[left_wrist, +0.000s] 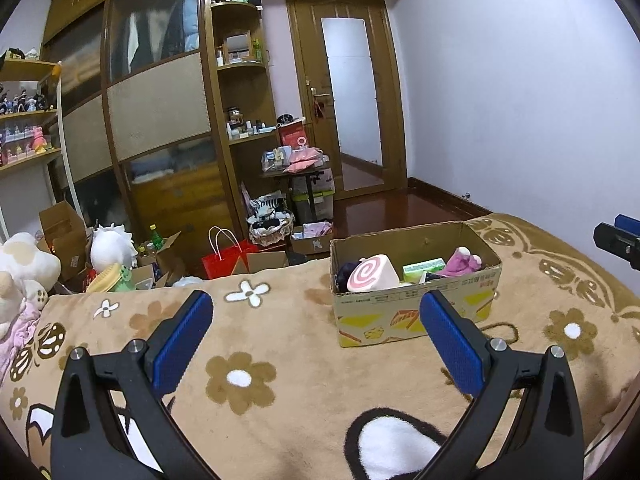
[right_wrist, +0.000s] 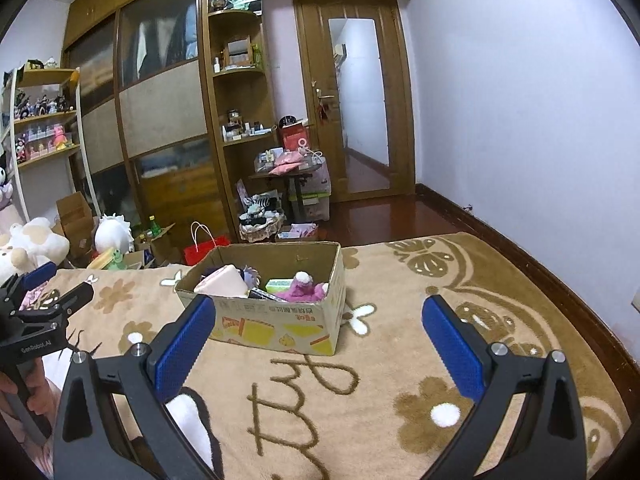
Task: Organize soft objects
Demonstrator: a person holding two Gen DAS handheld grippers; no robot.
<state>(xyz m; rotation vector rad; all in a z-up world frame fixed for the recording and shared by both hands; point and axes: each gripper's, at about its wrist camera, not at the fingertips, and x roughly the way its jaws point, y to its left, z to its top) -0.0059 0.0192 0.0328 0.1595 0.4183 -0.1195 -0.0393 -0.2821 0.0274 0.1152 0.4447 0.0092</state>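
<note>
An open cardboard box (left_wrist: 416,316) (right_wrist: 276,326) sits on the flower-patterned brown blanket (left_wrist: 280,320) (right_wrist: 400,320). Inside lie a pink-swirl cushion (left_wrist: 372,276) (right_wrist: 224,282), a green packet (left_wrist: 424,268) (right_wrist: 278,285), a magenta plush (left_wrist: 464,262) (right_wrist: 304,290) and a dark item (left_wrist: 344,274). My left gripper (left_wrist: 316,312) hovers open in front of the box, nothing between its blue pads. My right gripper (right_wrist: 320,316) is open too, empty, to the right of the box. The left gripper (right_wrist: 60,284) also shows at the right view's left edge; the right gripper's tip (left_wrist: 618,236) shows at the left view's right edge.
Cream and white plush toys (left_wrist: 24,268) (right_wrist: 32,244) lie at the bed's left end. Beyond the bed stand cardboard boxes, a red bag (left_wrist: 224,260), a basket (left_wrist: 270,228), a cluttered small table (left_wrist: 296,168), wardrobe and door. A person's hand (right_wrist: 8,384) holds the left gripper's handle.
</note>
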